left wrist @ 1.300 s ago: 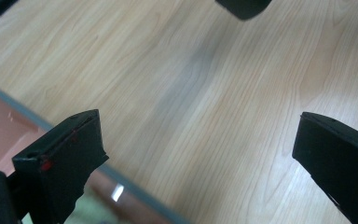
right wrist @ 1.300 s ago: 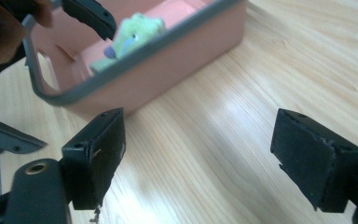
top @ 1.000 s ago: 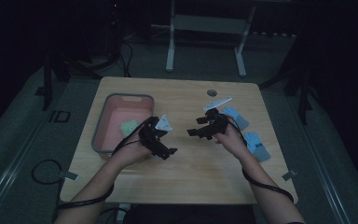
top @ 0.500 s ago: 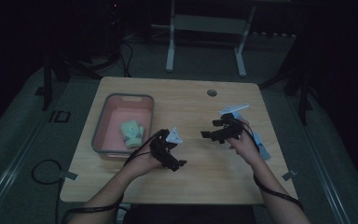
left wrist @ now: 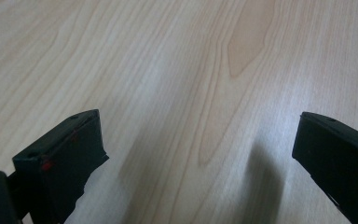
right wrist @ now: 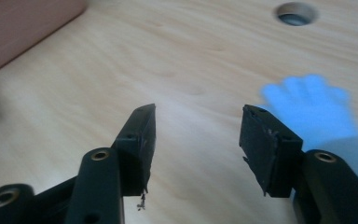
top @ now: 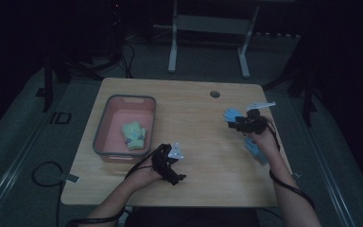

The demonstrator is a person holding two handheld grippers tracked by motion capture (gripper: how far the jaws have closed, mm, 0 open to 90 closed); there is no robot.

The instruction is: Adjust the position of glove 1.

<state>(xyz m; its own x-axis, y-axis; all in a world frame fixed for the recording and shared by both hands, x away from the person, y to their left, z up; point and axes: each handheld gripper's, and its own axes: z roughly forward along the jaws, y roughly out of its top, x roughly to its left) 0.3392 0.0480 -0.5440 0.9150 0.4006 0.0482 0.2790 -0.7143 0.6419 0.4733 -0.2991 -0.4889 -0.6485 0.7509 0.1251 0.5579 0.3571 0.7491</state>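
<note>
Both grippers hover empty with jaws apart: the left gripper (top: 170,165) over bare table (top: 194,123), the right gripper (top: 246,124) beside a blue glove (right wrist: 314,109); a green glove (top: 133,135) lies in the pink bin (top: 105,126)

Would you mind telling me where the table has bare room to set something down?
Free: the wooden table between the pink bin and the right gripper. Crowded: the right edge, with blue gloves, and the bin holding a green glove.
</note>
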